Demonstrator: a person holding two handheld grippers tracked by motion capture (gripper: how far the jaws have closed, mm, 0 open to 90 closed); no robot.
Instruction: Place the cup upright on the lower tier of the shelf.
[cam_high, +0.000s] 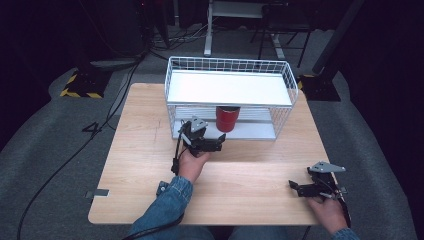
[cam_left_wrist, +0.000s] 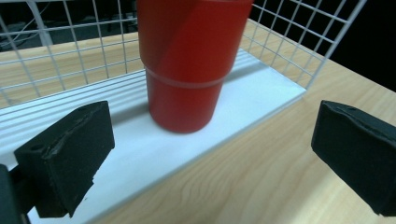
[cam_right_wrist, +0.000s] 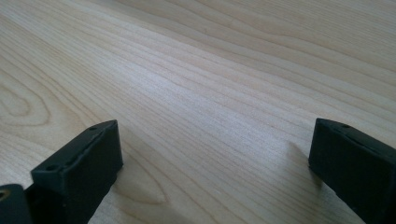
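A red cup (cam_high: 227, 118) stands upright on the lower shelf of a white wire rack (cam_high: 228, 65) at the back of the wooden table (cam_high: 140, 150). My left gripper (cam_high: 219, 144) is open just in front of the rack. In the left gripper view the red cup (cam_left_wrist: 187, 65) stands on the white shelf (cam_left_wrist: 261, 100), just beyond the tips of the wide-apart jaws, and nothing touches them. My right gripper (cam_high: 295, 187) rests open near the table's front right corner. Its jaws frame bare wood (cam_right_wrist: 210, 107).
The rack has a white upper shelf (cam_high: 227, 87) with nothing on it and mesh walls around it. Cables run over the grey floor at the left (cam_high: 75, 150). A yellow-black striped base (cam_high: 80, 85) sits beyond the table's far left corner.
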